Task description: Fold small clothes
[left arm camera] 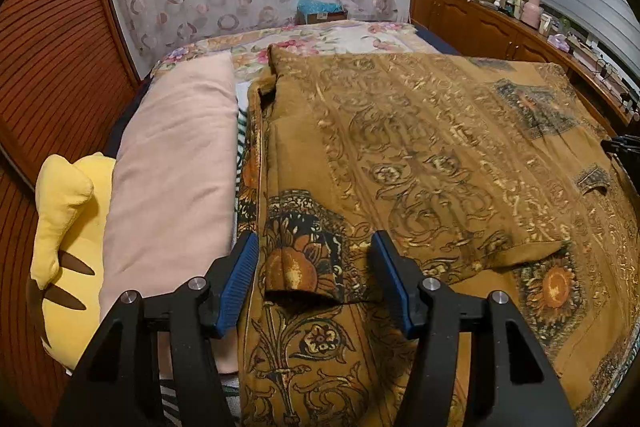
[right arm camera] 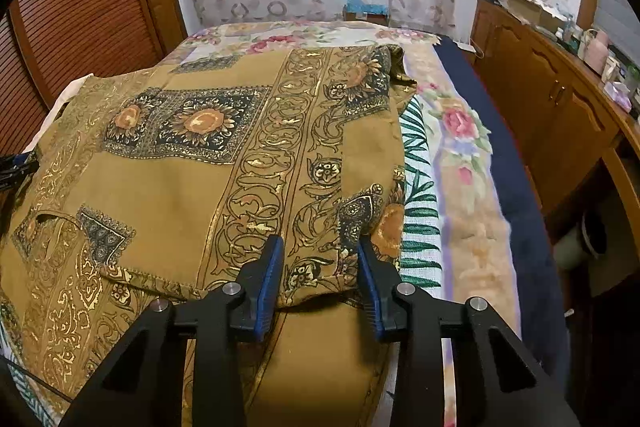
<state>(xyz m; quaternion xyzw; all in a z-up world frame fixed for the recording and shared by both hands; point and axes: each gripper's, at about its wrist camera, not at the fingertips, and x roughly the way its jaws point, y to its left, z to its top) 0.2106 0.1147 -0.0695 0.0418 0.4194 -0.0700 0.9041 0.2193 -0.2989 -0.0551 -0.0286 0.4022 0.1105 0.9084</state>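
A mustard-brown garment [left arm camera: 420,155] with gold scrollwork and dark sunflower panels lies spread flat on the bed, partly folded; it also shows in the right wrist view [right arm camera: 192,187]. My left gripper [left arm camera: 316,247] is open, its blue pads either side of a folded sleeve end [left arm camera: 300,279] at the garment's left edge. My right gripper [right arm camera: 320,247] is open over the garment's right near corner, its fingers straddling a folded edge [right arm camera: 320,291]. The right gripper's tip shows at the left view's right edge [left arm camera: 624,147].
A pink pillow [left arm camera: 176,187] and a yellow plush toy [left arm camera: 68,247] lie left of the garment. A floral bedspread [right arm camera: 460,131] covers the bed. A wooden cabinet [right arm camera: 560,115] with clutter stands on the right. A louvred wooden door [left arm camera: 52,59] is on the left.
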